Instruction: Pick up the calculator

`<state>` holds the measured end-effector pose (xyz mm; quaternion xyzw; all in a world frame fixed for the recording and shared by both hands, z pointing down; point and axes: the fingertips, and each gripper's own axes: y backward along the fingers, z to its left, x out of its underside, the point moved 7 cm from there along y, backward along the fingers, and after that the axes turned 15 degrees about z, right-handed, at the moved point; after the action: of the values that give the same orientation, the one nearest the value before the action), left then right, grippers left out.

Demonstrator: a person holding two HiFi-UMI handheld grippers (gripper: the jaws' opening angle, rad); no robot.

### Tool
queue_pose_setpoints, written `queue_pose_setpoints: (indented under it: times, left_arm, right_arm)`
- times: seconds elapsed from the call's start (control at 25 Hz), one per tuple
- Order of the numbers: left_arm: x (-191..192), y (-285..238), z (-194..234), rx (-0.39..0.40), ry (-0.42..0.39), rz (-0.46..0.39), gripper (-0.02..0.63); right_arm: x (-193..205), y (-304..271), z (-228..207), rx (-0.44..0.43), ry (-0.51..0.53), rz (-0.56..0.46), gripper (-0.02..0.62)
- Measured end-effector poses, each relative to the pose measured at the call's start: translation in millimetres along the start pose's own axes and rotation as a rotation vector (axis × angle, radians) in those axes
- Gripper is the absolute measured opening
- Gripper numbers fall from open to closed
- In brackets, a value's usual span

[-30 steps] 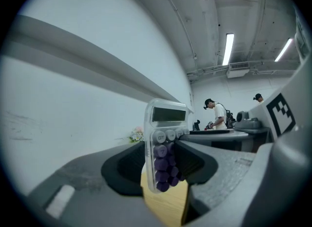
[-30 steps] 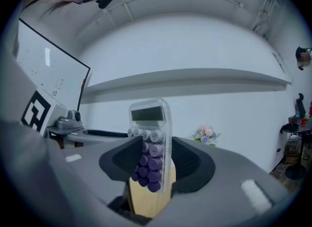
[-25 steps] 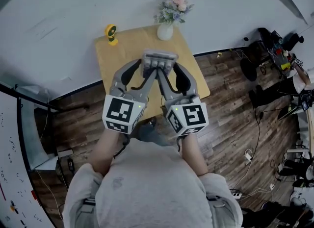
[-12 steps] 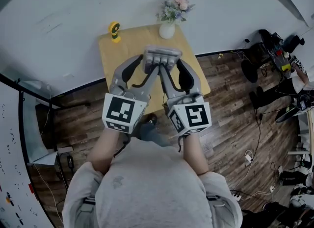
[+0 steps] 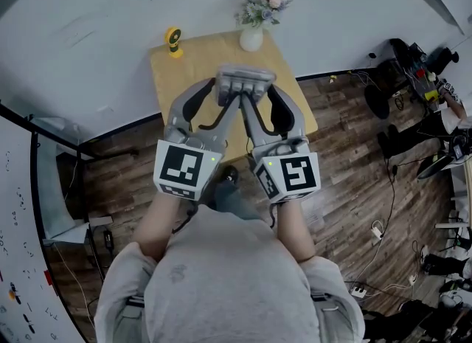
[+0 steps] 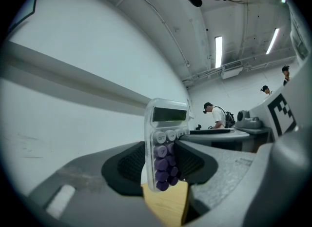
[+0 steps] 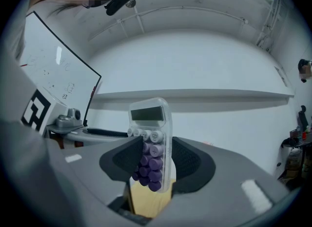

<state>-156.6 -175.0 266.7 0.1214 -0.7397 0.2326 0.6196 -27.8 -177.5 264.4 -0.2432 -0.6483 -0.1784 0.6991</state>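
Raised a little since a second ago, the calculator (image 5: pixel 245 82) hangs clear above the small wooden desk (image 5: pixel 193 65), carried between both tools, and the desk now lies slightly further up the head view. The left tool (image 5: pixel 225 95) and the right tool (image 5: pixel 257 96) converge on it from the person's side, and each has its jaws clamped on the calculator.

In the left gripper view the calculator (image 6: pixel 163 145) stands upright between the dark ribbed pads (image 6: pixel 127 165), with its display at the top and purple keys below. The right gripper view shows the same calculator (image 7: pixel 151 145) pinched between that tool's pads (image 7: pixel 187 165), with desk wood beneath it.

At the desk's far edge stand a white vase of flowers (image 5: pixel 251 38) and, well apart from it, a small yellow object (image 5: pixel 173 40).
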Motion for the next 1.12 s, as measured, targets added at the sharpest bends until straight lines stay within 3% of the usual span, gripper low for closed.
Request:
queue_pose_setpoints:
  times: [1.12]
  left_arm:
    - [2, 16, 21, -0.041, -0.009, 0.001, 0.193]
  right_arm:
    - [-5, -15, 21, -0.036, 0.002, -0.014, 0.179]
